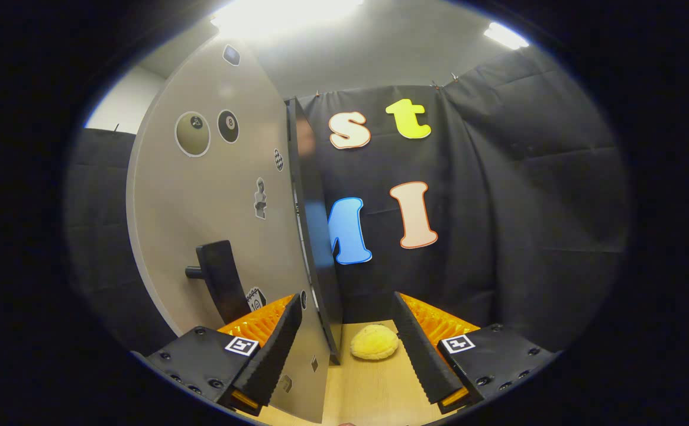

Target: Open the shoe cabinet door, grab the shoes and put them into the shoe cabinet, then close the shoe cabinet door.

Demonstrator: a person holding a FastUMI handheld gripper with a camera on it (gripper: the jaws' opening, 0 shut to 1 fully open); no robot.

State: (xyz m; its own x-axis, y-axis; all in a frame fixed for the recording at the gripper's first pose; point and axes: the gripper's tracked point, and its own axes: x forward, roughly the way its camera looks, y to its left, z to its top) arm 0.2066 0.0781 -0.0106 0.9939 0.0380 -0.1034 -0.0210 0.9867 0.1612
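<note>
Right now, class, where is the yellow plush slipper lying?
In the gripper view the yellow plush slipper lies on the wooden floor just ahead of the open gripper, between its fingers, right beside the lower edge of the open cabinet door.

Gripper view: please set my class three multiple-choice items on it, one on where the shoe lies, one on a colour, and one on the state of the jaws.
1. Where does the yellow shoe lie?
A. On top of the cabinet door
B. On the wooden surface, ahead between the jaws
C. Hanging from the handle

2. What colour is the handle on the cabinet door?
A. Black
B. Yellow
C. White

3. How do the gripper jaws stand?
A. Shut on the shoe
B. Shut on the handle
C. Open, gripping nothing

Key:
1 B, since the shoe rests on the wooden surface beside the door's lower edge, between the two jaws.
2 A, since the handle stands dark against the pale door.
3 C, since the jaws are wide apart with the shoe lying free beyond them.
</note>
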